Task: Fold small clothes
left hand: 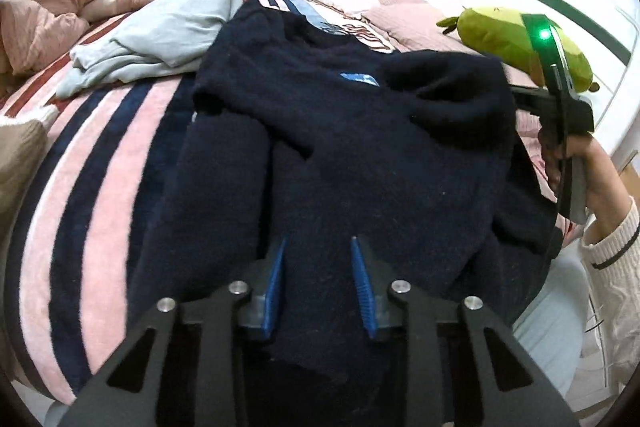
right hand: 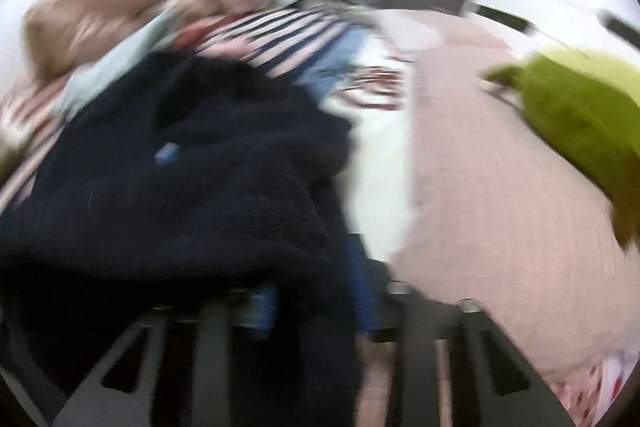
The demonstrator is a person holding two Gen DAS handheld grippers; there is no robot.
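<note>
A navy fleece garment (left hand: 360,147) with a small blue label (left hand: 360,78) lies spread on the bed. In the left wrist view my left gripper (left hand: 319,239) stands at its near hem, and the dark fabric fills the gap between the blue pads (left hand: 276,283). At the garment's right edge my right gripper (left hand: 522,95), held by a hand, has its tips buried in a raised fold. The right wrist view is blurred. There the navy garment (right hand: 180,187) drapes over the left finger and sits between the jaws of the right gripper (right hand: 312,259).
A striped pink and navy blanket (left hand: 100,167) covers the bed. A light blue garment (left hand: 160,35) lies at the back left, by brown pillows (left hand: 48,15). A green plush toy (left hand: 512,43) rests on the pink quilt (right hand: 480,187). A cream sleeve (left hand: 612,239) is at the right.
</note>
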